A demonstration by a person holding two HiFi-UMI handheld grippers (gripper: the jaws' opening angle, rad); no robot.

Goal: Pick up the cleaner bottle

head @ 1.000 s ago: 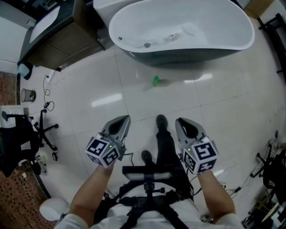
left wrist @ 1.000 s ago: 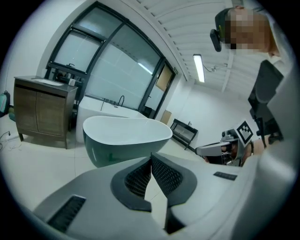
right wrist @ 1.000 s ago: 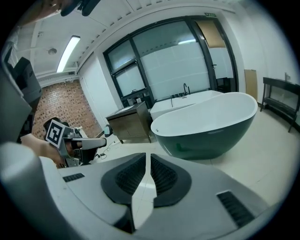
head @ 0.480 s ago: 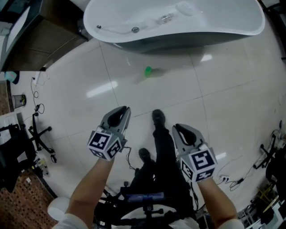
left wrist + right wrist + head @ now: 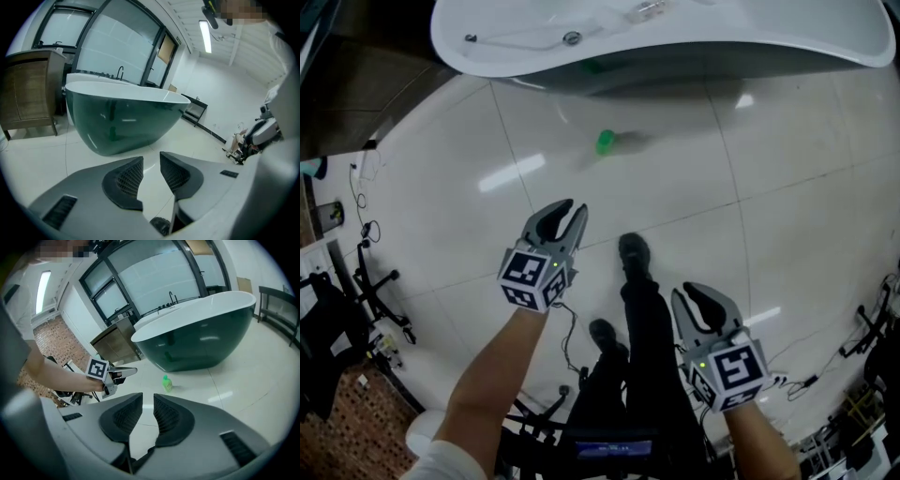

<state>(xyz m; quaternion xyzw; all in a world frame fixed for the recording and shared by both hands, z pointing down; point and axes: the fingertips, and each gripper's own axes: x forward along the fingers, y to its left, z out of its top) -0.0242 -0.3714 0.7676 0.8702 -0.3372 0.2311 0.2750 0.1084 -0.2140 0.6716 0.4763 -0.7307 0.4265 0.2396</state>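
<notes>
The cleaner bottle [image 5: 605, 142] is small and green and stands on the white tiled floor just in front of the bathtub; the right gripper view also shows the bottle [image 5: 167, 383]. My left gripper [image 5: 567, 214] is short of it and to its left. Its jaws have just been opening, with only floor between them [image 5: 151, 161]. The right gripper [image 5: 705, 298] is farther back, beside a dark trouser leg. It stands open by a narrow gap [image 5: 148, 401] with nothing in it. From the right gripper view the left gripper [image 5: 123, 373] shows left of the bottle.
A dark green bathtub [image 5: 609, 70] with a white rim spans the top, close behind the bottle. The person's shoes [image 5: 634, 253] are on the floor between the grippers. A wooden cabinet [image 5: 28, 89] stands left of the tub. Cables and chair bases [image 5: 380, 300] lie at the left.
The left gripper's jaws have parted and it has moved forward towards the bottle. The right gripper has dropped lower in the head view. The tub and bottle have shifted up the picture.
</notes>
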